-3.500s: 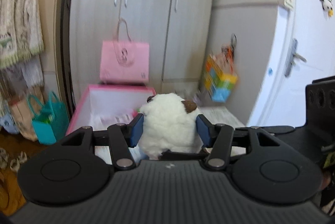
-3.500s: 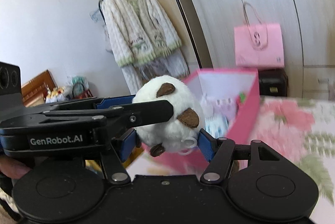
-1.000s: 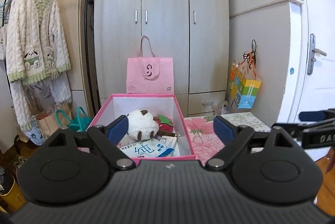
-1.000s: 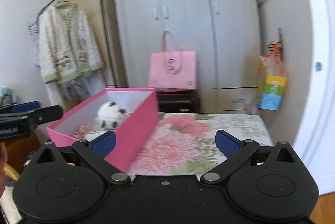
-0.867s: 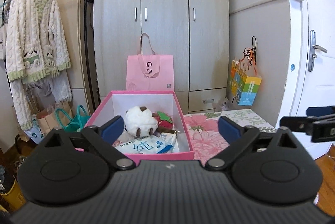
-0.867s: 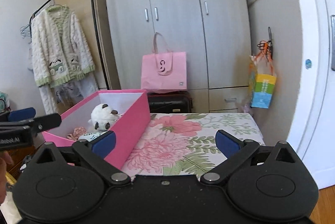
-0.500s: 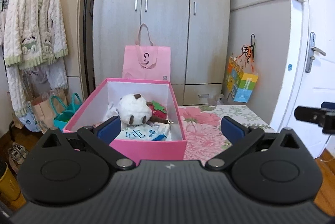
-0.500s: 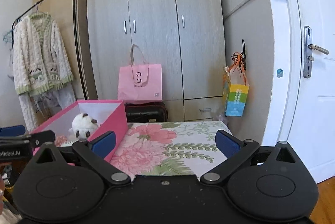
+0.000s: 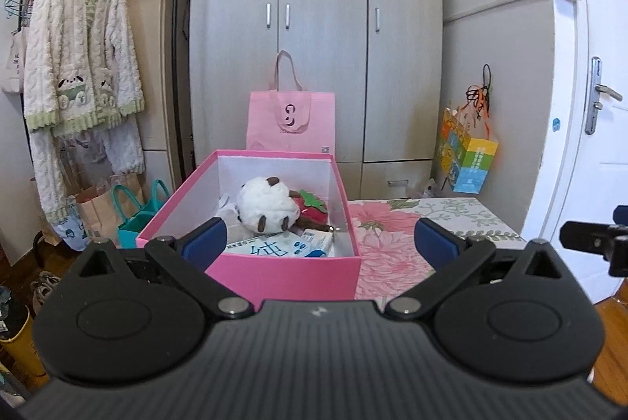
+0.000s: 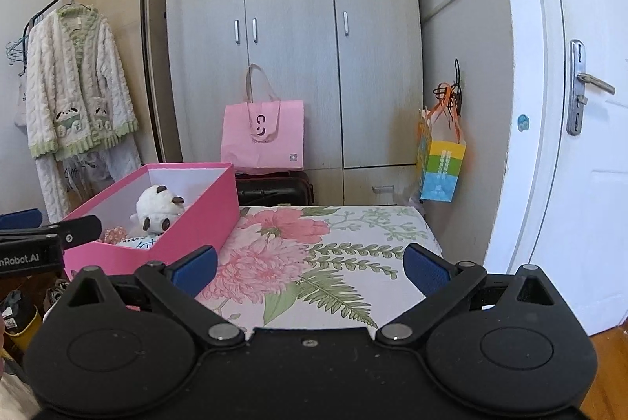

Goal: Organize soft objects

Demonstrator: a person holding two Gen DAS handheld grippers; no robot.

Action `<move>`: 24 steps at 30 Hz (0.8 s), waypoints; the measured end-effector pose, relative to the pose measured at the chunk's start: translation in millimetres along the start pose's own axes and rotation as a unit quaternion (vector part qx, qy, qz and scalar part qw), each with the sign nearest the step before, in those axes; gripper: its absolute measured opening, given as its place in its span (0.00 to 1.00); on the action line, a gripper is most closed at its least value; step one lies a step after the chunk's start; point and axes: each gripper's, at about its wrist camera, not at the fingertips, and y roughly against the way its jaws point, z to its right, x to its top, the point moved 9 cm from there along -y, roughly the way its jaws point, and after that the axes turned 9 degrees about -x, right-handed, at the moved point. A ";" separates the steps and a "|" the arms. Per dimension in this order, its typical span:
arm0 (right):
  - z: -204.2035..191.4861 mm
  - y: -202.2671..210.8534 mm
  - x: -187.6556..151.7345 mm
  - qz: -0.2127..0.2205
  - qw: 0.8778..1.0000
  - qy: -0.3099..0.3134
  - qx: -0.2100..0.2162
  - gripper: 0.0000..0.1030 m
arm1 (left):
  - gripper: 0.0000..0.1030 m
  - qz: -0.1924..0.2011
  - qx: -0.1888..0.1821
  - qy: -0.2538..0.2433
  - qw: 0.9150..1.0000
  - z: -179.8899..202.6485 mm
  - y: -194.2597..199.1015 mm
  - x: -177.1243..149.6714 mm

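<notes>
Grey wardrobe (image 9: pixel 320 39) filling the upper middle of both views. Below it, floral tabletop (image 10: pixel 333 255) across the centre. At left of centre, open pink box (image 9: pixel 282 274) resting on that top. Inside, toward the back, white plush toy (image 9: pixel 269 210) lying on tissue packs (image 9: pixel 274 247), beyond and above the blue pads, touching neither. Lower frame: left gripper (image 9: pixel 320 243) spread to its widest, holding nothing. Right gripper (image 10: pixel 310 269) likewise wide apart and empty, plush up at its left.
</notes>
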 end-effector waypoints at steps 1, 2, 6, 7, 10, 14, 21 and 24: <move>0.2 0.0 -0.6 -0.001 1.000 0.000 -0.001 0.99 | 1.00 -0.002 0.004 0.001 1.000 -1.5 -0.5 -0.8; 0.4 -0.3 -1.1 -0.002 1.000 0.001 -0.003 0.99 | 1.00 -0.003 0.007 0.001 1.000 -2.5 -1.2 -1.5; 0.1 -2.3 -4.7 -0.008 1.000 0.003 -0.011 0.99 | 1.00 -0.015 0.020 -0.003 1.000 -5.1 -5.7 -5.2; 0.5 -3.5 -5.1 -0.010 1.000 0.003 -0.015 0.99 | 1.00 -0.018 0.022 -0.005 1.000 -5.4 -6.9 -6.2; -0.2 -6.3 -8.2 -0.015 1.000 0.010 -0.025 0.99 | 1.00 -0.024 0.025 -0.008 0.999 -5.4 -8.3 -8.6; -0.8 -6.8 -9.8 -0.017 0.999 0.013 -0.031 0.99 | 1.00 -0.023 0.030 -0.004 0.999 -6.7 -8.2 -8.1; -3.7 -6.4 -10.6 -0.010 1.000 0.002 -0.028 0.99 | 1.00 -0.017 0.037 0.000 0.999 -9.4 -8.5 -8.4; -4.3 -6.6 -9.8 -0.005 0.999 0.006 -0.032 0.99 | 1.00 -0.015 0.040 -0.003 0.999 -8.8 -8.0 -8.8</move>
